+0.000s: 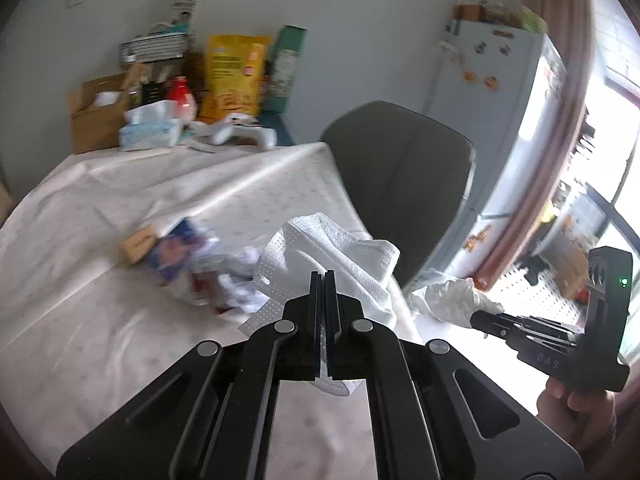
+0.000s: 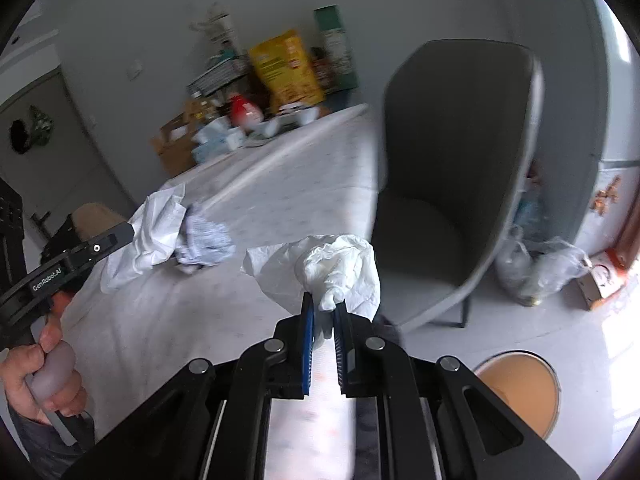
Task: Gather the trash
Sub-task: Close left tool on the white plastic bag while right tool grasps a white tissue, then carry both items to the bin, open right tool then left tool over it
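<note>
Both grippers are gripping trash: left gripper (image 1: 325,280) is pinching a white paper towel (image 1: 340,252) above the table (image 1: 80,340), right gripper (image 2: 323,308) is clamping a crumpled tissue (image 2: 332,268) beside the chair (image 2: 440,208).

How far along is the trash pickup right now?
Nothing can be seen binned yet. In hand: the left gripper is shut on a white paper towel, and the right gripper pinches a crumpled white tissue, both held above the table. Left: the blue and red wrappers still lie on the tablecloth. A round tan-lined bin sits on the floor below the right gripper, probably the drop point.
</note>
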`<state>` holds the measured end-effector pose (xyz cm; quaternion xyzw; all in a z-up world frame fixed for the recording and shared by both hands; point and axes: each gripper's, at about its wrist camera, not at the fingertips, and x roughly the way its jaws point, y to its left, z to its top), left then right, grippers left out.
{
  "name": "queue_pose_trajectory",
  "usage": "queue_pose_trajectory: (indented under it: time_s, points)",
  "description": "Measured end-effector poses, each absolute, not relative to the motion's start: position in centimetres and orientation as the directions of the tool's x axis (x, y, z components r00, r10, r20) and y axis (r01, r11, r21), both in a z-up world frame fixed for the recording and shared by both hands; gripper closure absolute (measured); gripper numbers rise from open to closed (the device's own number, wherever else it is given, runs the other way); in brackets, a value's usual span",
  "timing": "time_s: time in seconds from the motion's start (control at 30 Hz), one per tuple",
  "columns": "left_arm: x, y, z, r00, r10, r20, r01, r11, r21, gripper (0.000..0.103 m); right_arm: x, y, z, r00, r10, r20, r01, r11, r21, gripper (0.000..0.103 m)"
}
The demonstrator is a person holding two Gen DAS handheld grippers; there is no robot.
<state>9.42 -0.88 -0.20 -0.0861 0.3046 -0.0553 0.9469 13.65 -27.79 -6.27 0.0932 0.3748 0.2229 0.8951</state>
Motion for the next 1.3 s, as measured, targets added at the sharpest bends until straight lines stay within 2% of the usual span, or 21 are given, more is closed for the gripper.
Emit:
queue_pose_trajectory:
  time_s: [0.5, 1.13, 1.23, 1.3]
  points:
    - [13.4, -10.3, -1.2, 0.738, -0.293, -0.608, 0.224, 0.956, -0.188, 0.101, 13.9, -37.1, -8.5, 0.672, 0.326, -0.665, -0.144, 0.938, 0.314, 0.092]
    - [16.5, -19.1, -4.3, 0.627, -0.35, -0.696, 0.336, 0.928, -0.163, 0.101, 13.9, -45.4, -17.3, 0.597, 0.23, -0.768, 0.076, 0.937, 0.34, 0.09]
    - [16.7, -20.8, -5.2, 0.599, -0.363, -0.714, 0.358, 0.919, -0.167, 0.101, 14.0, -46.0, -18.8, 0.578, 0.223, -0.785, 0.098, 0.936, 0.338, 0.078]
    - [16.9, -21.8, -5.8, 0.58, -0.366, -0.727, 0.37, 0.914, -0.166, 0.101, 13.9, -46.4, -19.7, 0.571, 0.213, -0.793, 0.113, 0.936, 0.333, 0.06]
